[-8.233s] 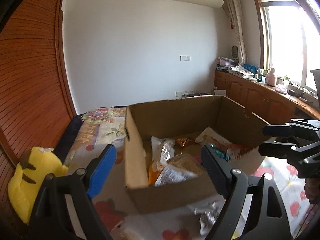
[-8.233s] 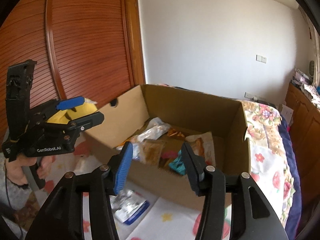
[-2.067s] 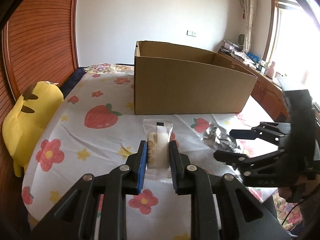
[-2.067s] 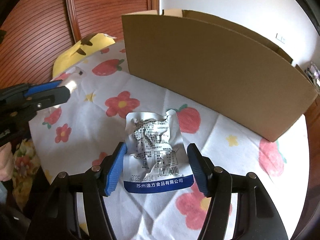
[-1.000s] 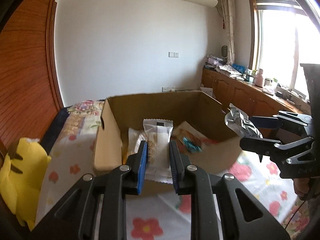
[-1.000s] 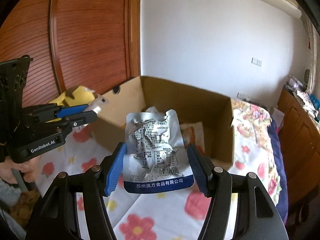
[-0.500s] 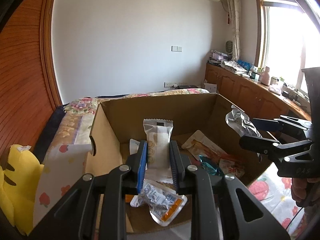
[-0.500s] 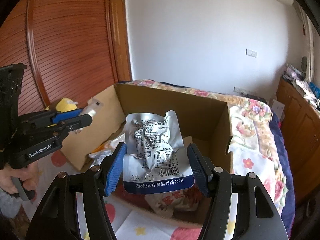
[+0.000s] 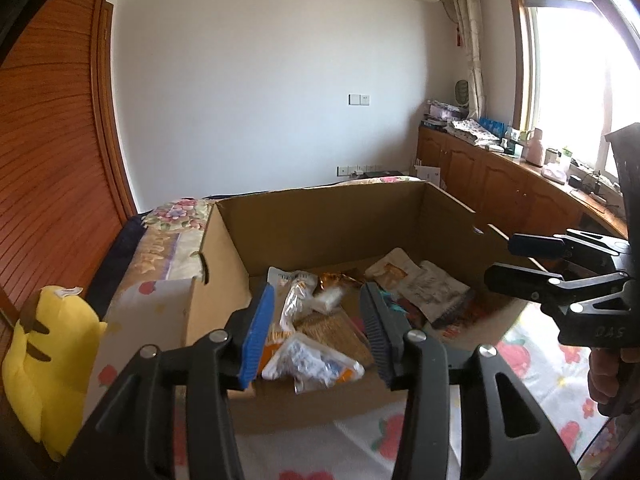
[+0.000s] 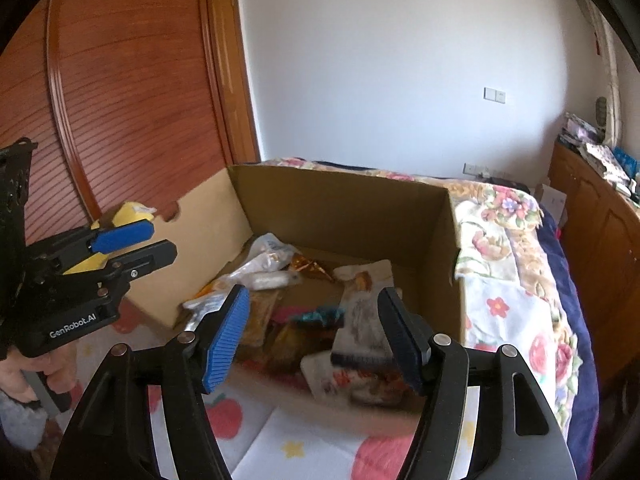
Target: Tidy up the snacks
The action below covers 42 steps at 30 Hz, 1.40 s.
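left wrist view looks down into the cardboard box (image 9: pixel 280 240) at mid-frame, with the left gripper (image 9: pixel 318 334) over its near edge. its jaws have just been opening and now stand apart with nothing pinched; loose snack packets (image 9: pixel 312 360) lie on the box floor below the gap. the right gripper (image 9: pixel 528 262) juts in from the right edge, parted and empty.

right wrist view gives the right gripper (image 10: pixel 316 334) low and central, jaws spread wide with nothing between the pads, and a silver packet (image 10: pixel 362 330) blurred in the box just past them, apparently released and dropping.

to finish well, i'd judge both hands should lift straight clear of the box rim before going for more snacks, without nudging the wall.

only the left view shows the yellow plush toy (image 9: pixel 48 340) whole at lower left; only the right view shows the floral bedding (image 10: pixel 500 240) beyond the box's far-right side.
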### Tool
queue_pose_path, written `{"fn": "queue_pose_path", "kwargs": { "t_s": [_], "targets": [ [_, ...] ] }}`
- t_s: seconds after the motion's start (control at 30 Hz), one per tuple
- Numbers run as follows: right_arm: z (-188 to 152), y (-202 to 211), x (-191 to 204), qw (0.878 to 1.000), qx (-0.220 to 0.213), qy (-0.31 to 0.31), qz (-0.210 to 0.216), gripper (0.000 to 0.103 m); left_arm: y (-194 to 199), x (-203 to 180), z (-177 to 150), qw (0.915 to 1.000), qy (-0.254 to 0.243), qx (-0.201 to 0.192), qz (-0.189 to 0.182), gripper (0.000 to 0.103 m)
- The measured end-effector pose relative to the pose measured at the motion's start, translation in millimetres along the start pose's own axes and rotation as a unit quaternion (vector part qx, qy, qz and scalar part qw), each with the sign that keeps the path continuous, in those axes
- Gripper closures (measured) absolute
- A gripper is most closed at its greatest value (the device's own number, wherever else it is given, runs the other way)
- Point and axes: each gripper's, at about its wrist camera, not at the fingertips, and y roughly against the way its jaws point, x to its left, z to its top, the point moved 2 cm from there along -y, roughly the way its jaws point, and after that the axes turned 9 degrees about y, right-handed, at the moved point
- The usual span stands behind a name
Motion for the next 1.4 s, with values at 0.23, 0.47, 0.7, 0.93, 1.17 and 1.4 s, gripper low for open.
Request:
{"fn": "queue_pose_path", "kwargs": {
  "t_s": [0.23, 0.47, 0.7, 0.93, 1.17, 1.4],
  "targets": [
    [-19, 62, 16, 1.000, -0.017, -0.007, -0.017, 0.035, 60, -9, -17, 0.9998, -0.007, -0.017, 0.011, 0.057],
    [-36, 111, 34, 0.999, -0.032, -0.010, -0.030, 0.035, 111, -22, -34, 0.9991, -0.018, -0.033, 0.020, 0.056],
    [-55, 150, 49, 0.998, -0.047, -0.013, -0.046, 0.032, 149, -29, -57, 0.9985, -0.014, -0.044, 0.030, 0.054],
    [-79, 174, 66, 0.996, -0.056, -0.011, -0.068, 0.023, 176, -33, -78, 0.9970, -0.010, -0.060, 0.048, 0.045],
    [-94, 189, 78, 0.994, -0.062, -0.014, -0.086, 0.013, 199, -37, -94, 0.9952, 0.000, -0.078, 0.060, 0.032],
    [-105, 200, 84, 0.993, -0.066, -0.022, -0.095, 0.007, 218, -36, -105, 0.9929, 0.010, -0.090, 0.077, 0.023]
  ]
}}
